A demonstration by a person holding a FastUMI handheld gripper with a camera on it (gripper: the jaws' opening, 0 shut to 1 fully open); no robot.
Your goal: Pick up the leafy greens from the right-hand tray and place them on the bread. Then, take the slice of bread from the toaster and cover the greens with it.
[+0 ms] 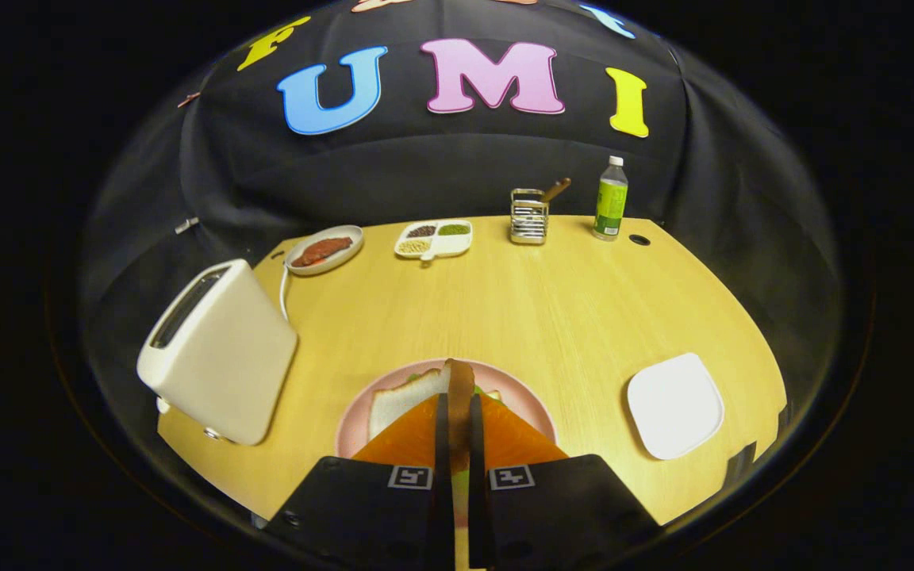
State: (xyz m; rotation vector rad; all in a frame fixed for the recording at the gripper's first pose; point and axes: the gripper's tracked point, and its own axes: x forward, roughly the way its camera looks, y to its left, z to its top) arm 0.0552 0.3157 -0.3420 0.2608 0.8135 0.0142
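Judging by the thin edge-on grip, the bread slice [459, 396] could tilt or slip as it is lowered and land askew, leaving the leafy greens [489, 392] partly uncovered. The gripper [457, 424] has its 2 fingers clamped on that slice, which stands between them. Just beyond, at 12 o'clock, the pink plate [532, 400] holds the base bread [401, 400]; the toaster [215, 353] stands at 10 o'clock.

Even, bright light on the table [552, 309]; edges bend strongly, perhaps slightly soft.
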